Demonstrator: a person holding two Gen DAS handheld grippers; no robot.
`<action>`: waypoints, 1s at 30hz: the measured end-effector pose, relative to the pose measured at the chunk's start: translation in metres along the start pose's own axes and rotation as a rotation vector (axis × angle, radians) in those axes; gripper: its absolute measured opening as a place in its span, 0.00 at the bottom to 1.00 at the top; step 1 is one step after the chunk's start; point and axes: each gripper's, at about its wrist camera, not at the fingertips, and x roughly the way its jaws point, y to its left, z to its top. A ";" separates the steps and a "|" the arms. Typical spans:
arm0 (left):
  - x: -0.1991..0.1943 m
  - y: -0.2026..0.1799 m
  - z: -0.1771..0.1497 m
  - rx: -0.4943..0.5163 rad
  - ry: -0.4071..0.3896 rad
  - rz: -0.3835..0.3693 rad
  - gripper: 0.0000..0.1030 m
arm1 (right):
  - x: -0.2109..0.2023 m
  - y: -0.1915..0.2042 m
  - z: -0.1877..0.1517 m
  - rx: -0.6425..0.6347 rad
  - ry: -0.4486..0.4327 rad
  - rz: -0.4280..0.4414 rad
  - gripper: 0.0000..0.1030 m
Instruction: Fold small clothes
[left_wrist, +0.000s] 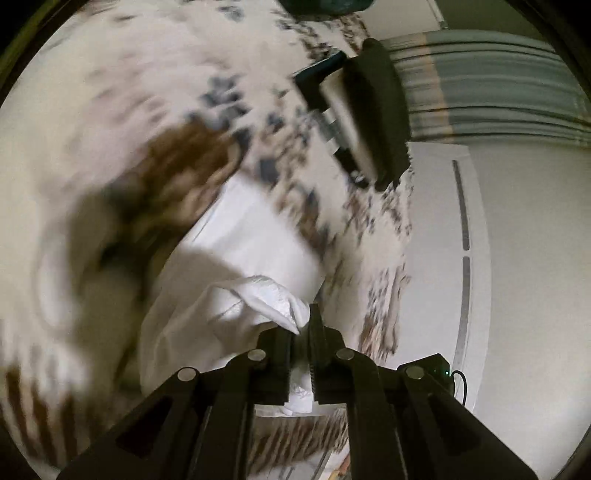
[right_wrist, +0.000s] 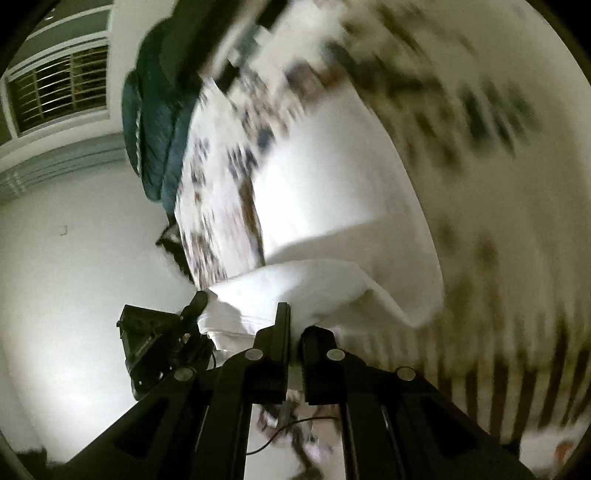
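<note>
A white garment (left_wrist: 251, 266) lies on a patterned bedsheet (left_wrist: 110, 92), with its near edge lifted off the bed. My left gripper (left_wrist: 301, 328) is shut on a bunched corner of that edge. The right gripper's black body (left_wrist: 384, 110) shows blurred at the upper right of the left wrist view. In the right wrist view the same white garment (right_wrist: 325, 206) curls over towards the camera, and my right gripper (right_wrist: 297, 321) is shut on its lifted hem. The left gripper's fingers (right_wrist: 197, 301) hold the hem's other end, just to the left. Both views are smeared by motion.
A dark teal blanket (right_wrist: 155, 122) is heaped at the far end of the bed, below a barred window (right_wrist: 59, 92). The pale floor (left_wrist: 517, 258) runs along the bed's side. Small items and a cable (right_wrist: 291, 424) lie on the floor under my right gripper.
</note>
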 end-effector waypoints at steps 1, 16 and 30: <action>0.009 0.000 0.014 0.001 0.007 -0.015 0.06 | 0.006 0.004 0.024 0.004 -0.022 -0.004 0.05; 0.034 0.014 0.103 0.046 -0.042 0.138 0.47 | 0.010 -0.022 0.106 0.041 -0.132 -0.099 0.47; 0.099 0.007 0.123 0.254 0.035 0.334 0.02 | 0.065 -0.012 0.163 -0.069 -0.158 -0.251 0.02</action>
